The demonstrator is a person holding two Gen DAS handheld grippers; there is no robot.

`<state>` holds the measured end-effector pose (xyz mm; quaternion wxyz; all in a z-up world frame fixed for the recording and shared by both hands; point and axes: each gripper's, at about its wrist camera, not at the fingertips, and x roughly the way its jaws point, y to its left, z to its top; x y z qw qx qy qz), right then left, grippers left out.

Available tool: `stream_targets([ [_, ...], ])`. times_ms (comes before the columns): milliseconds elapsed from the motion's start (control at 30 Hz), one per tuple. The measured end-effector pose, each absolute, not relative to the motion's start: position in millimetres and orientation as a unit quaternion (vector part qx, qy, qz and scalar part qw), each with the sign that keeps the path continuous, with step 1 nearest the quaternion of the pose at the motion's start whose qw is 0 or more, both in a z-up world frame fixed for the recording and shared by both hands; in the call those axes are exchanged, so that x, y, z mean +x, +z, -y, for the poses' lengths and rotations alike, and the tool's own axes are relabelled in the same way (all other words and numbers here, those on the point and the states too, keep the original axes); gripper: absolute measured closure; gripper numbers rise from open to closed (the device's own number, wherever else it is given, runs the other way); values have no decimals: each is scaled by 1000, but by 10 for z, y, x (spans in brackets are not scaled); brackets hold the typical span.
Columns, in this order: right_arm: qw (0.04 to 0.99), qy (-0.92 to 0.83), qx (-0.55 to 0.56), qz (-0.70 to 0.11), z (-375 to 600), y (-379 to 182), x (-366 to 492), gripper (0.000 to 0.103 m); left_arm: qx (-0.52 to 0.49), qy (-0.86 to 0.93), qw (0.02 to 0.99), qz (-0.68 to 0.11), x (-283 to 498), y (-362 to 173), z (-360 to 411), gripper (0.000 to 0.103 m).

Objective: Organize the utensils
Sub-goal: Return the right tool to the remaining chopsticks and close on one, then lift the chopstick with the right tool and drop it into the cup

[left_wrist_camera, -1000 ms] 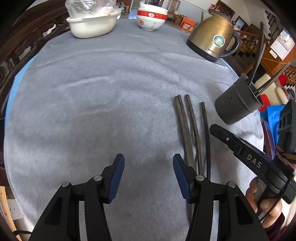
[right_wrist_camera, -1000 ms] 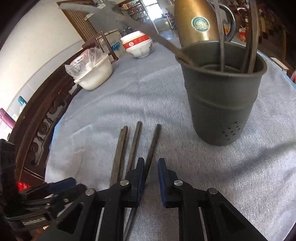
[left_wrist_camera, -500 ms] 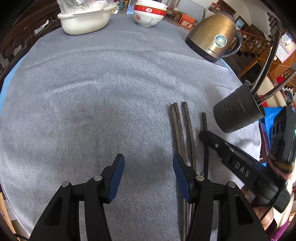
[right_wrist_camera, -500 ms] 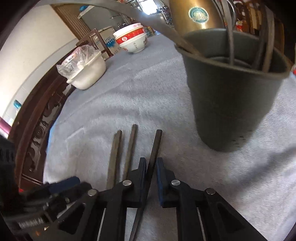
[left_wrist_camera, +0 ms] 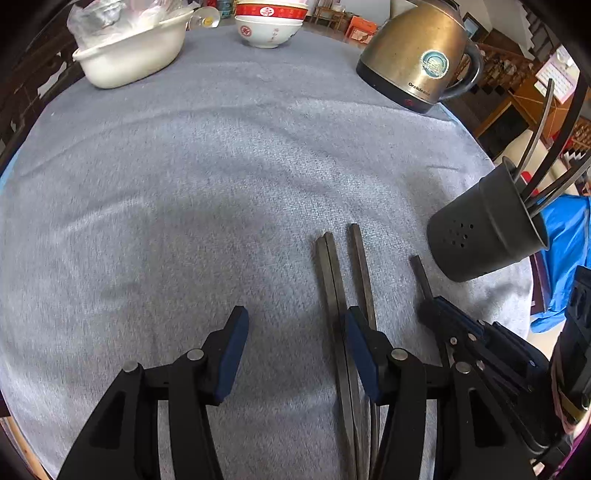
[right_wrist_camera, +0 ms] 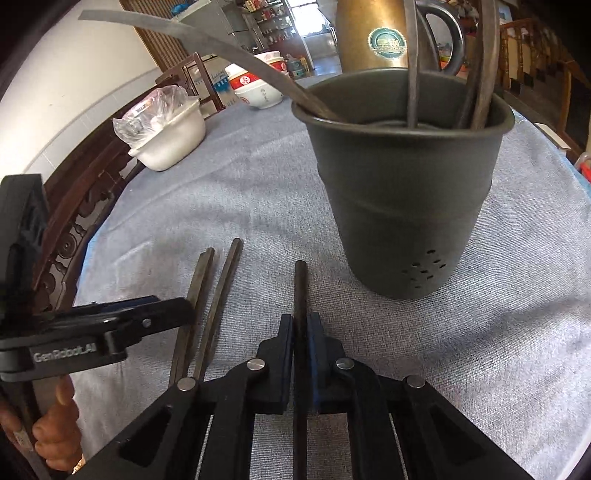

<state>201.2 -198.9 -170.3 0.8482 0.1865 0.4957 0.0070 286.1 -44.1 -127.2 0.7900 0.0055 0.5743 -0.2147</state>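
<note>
Right gripper (right_wrist_camera: 300,325) pinches one dark chopstick (right_wrist_camera: 300,288) near its midlength, so it can be lifted from the grey cloth (right_wrist_camera: 258,184). Left gripper (left_wrist_camera: 295,325) hovers half-spread beside three loose chopsticks (left_wrist_camera: 334,266). Both point steeply downward. Beyond stands the utensil holder (right_wrist_camera: 406,206), already holding several utensils.

Utensil holder (right_wrist_camera: 402,192) stands on the tablecloth (left_wrist_camera: 184,192), with utensils inside it. Left of it lie four chopsticks (right_wrist_camera: 207,306), side by side. Kettle (left_wrist_camera: 413,55) stands behind the holder; two bowls (left_wrist_camera: 269,22) and a basin (left_wrist_camera: 129,55) sit at the far edge.
</note>
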Motion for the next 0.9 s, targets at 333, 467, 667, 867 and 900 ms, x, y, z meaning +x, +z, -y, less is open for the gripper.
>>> stream_targets([
  [333,859,24,204,-469,2071,-1734,1866,94,33,-212,798,-563,2794,-1284,401,48],
  [467,866,35,217,-448,2131,-1762,1774,93,37,-216,802,-556,2728,-1282,330,48],
  [667,864,43,217,-452,2138,-1756,1792,93,41,-216,802,-556,2713,-1288,335,48],
  [867,841,44,216,-494,2149,-1729,1935,94,34,-208,794,-570,2858,-1286,351,48],
  [900,837,44,214,-502,2146,-1725,1968,94,38,-207,793,-571,2865,-1283,363,48],
])
